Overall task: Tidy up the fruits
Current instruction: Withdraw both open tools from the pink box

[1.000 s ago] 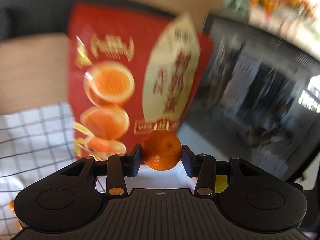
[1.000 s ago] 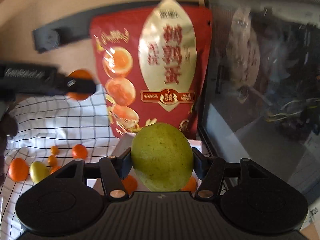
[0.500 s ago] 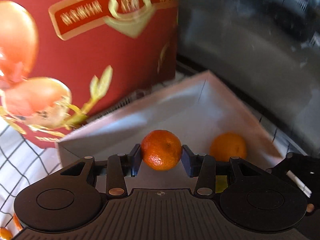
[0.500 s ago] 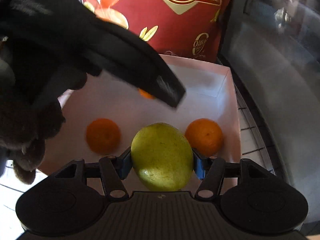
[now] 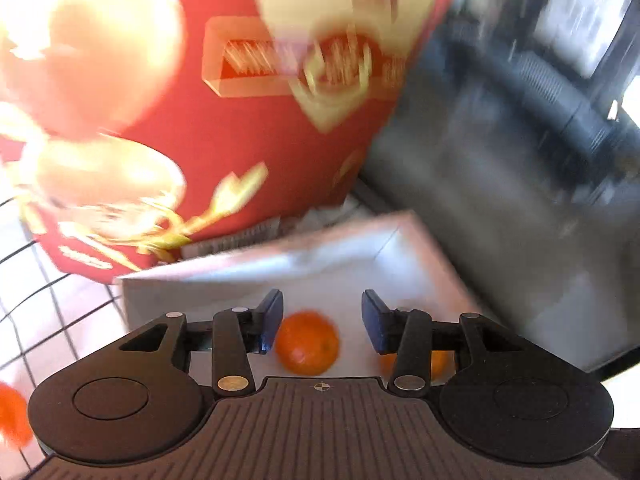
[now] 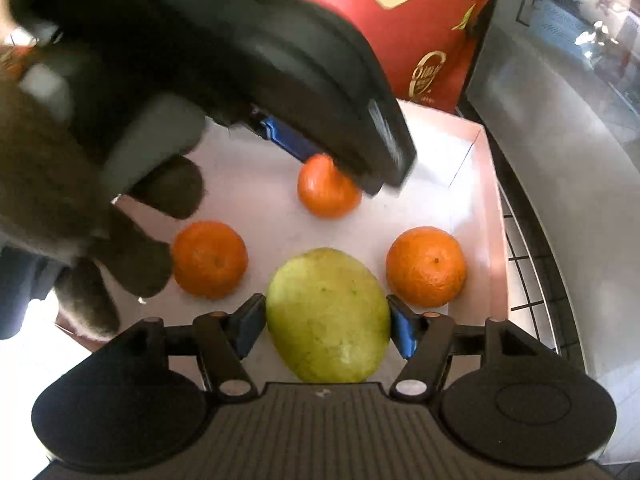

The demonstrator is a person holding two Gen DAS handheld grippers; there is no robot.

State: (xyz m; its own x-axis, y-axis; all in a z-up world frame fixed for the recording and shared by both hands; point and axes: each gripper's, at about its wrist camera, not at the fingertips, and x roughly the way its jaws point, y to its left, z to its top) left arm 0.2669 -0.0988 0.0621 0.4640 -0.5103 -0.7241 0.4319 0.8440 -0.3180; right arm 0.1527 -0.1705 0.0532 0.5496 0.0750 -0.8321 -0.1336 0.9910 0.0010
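My left gripper (image 5: 322, 318) stands open just above the white box (image 5: 240, 268). An orange (image 5: 308, 342) lies on the box floor below its jaws, close to the left pad and apart from the right one. In the right wrist view that orange (image 6: 328, 188) sits under the left gripper (image 6: 344, 168). Low in the box, my right gripper (image 6: 326, 322) has a green oval fruit (image 6: 328, 316) between its pads. The pads still touch the fruit's sides while the jaws are opening. Two more oranges (image 6: 210, 258) (image 6: 426, 266) flank the green fruit.
A red snack bag (image 6: 420, 20) stands right behind the box. A dark glass-fronted appliance (image 6: 560, 120) lines its right side. A gloved hand (image 6: 140, 220) holds the left gripper over the box's left part. Checked cloth (image 5: 40, 280) carries another orange (image 5: 12, 412) at the left.
Both grippers came down into the white box. The left gripper's orange has left its pads and now lies on the box floor. The green fruit stays between the right pads.
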